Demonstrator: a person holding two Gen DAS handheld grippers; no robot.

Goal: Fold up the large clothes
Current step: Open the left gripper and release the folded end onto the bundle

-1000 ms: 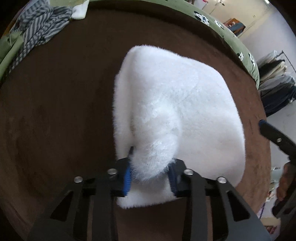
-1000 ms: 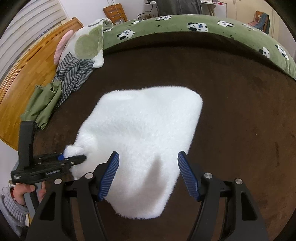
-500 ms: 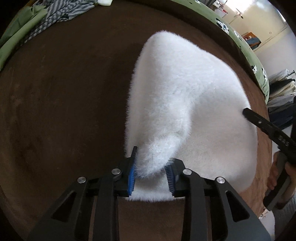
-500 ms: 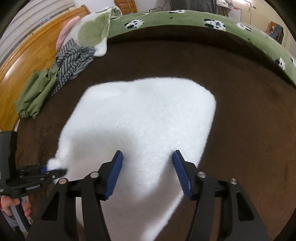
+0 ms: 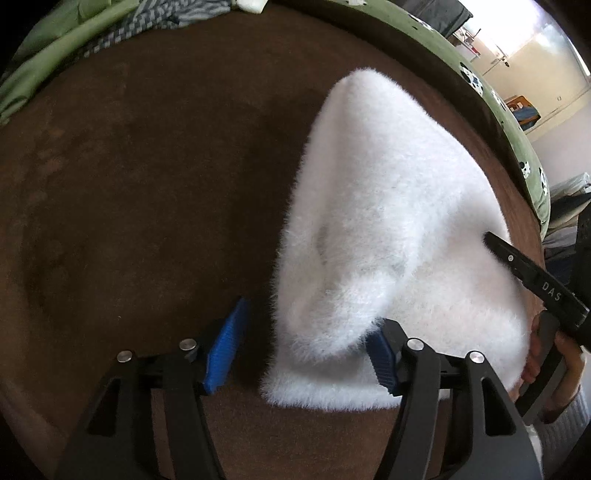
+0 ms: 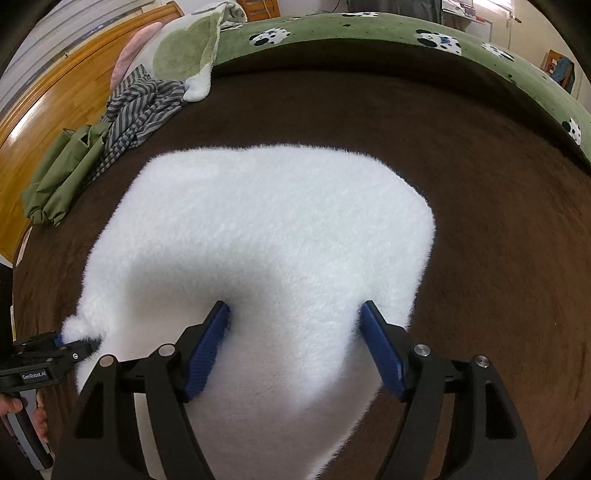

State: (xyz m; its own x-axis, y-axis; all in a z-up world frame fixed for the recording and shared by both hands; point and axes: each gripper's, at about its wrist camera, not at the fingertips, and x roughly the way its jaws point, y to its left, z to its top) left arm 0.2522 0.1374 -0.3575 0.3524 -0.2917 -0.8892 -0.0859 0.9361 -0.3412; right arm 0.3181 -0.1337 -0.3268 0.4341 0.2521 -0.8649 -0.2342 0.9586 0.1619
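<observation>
1. Room (image 6: 33,33): pale walls, a wooden floor at far left, a bright doorway and hanging clothes at far right in the left wrist view.
2. Bed (image 6: 498,155): brown plush cover, with a green paw-print blanket (image 6: 369,29) along the far edge. It is soft and yielding, so a fold will likely not crease sharply.
3. White fluffy garment (image 6: 266,236): lies mid-bed, already folded into a compact block, with one raised hump at its near left corner.
4. Loose pile at far left: striped cloth (image 6: 136,110), green garment (image 6: 62,173), plush cushion (image 6: 177,48).
5. Right tongs (image 6: 295,350): spread wide, pads resting on the garment's near part, gripping nothing.
6. Left tongs (image 5: 306,350): released, with the hump of pile beside the right pad only.

Risks, as judged:
- The hump may spring back and undo the fold, since nothing pins it.
- Long pile may snag on the ribbed pads when they lift away.
- Closing the right tongs here could bunch the top layer.
</observation>
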